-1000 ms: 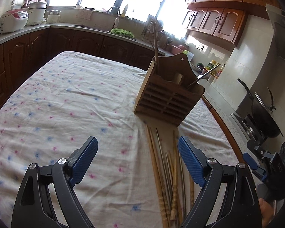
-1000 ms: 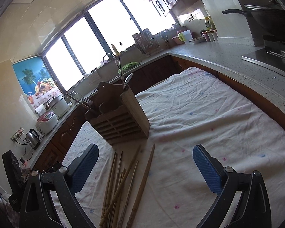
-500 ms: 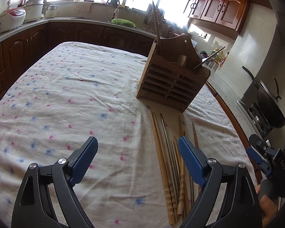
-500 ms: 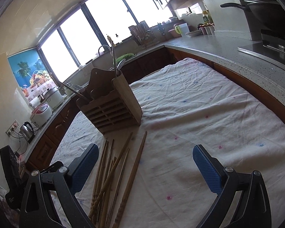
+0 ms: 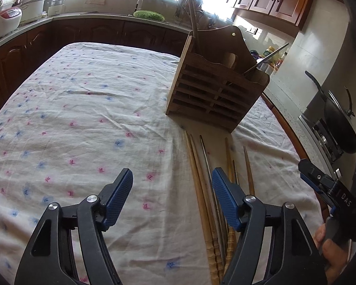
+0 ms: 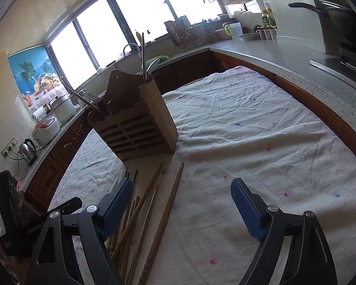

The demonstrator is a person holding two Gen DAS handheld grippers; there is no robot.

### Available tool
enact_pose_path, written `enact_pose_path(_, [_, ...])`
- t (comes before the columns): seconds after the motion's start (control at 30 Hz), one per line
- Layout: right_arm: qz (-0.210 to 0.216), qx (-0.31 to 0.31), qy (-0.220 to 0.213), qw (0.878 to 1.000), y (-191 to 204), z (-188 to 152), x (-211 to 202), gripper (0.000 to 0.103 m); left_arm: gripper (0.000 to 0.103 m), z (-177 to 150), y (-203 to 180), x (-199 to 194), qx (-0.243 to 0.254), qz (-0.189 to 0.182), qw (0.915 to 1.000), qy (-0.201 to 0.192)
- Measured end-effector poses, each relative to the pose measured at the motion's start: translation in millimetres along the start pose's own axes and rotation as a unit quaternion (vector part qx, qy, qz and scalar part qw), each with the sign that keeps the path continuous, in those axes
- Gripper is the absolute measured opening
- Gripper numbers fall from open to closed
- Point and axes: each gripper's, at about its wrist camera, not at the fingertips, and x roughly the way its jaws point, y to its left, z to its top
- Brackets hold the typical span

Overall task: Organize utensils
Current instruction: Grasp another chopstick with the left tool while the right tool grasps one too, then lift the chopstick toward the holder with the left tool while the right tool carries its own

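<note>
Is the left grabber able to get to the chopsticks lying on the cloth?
Probably yes. The left gripper is open and empty, and the chopsticks lie loose on the tablecloth just by its right finger, with nothing on top. The wooden holder stands farther off.

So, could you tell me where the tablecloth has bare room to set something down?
Bare tablecloth stretches left of the wooden utensil holder; another patch lies right of it. The strip before the holder is crowded with chopsticks.
</note>
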Motion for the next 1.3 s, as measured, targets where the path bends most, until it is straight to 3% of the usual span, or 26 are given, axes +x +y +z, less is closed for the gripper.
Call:
enact_pose_path(0.17, [-0.004,-0.002,0.039,0.999,0,5,31,0.046,0.046,15,-13,29,0.027,0.003,0.9992,0.028])
enact_pose_path(0.47, [-0.010,-0.004,0.073,0.997,1,11,67,0.037,0.016,28,-30,85,0.070,0.013,0.9936,0.088])
enact_pose_path(0.73, [-0.014,-0.014,0.086,0.996,5,11,78,0.032,0.010,15,-27,70,0.123,0.015,0.9880,0.092])
enact_pose_path(0.97, [-0.034,-0.045,0.101,0.993,14,10,99,0.027,0.009,23,-14,69,0.083,0.012,0.9915,0.100])
enact_pose_path(1.1, [-0.063,-0.093,0.099,0.989,27,11,111,0.026,0.009,28,-21,77,0.091,0.023,0.9906,0.100])
enact_pose_path(1.3, [-0.091,-0.140,0.100,0.981,40,6,115,0.009,0.007,27,-33,82,0.113,0.040,0.9890,0.086])
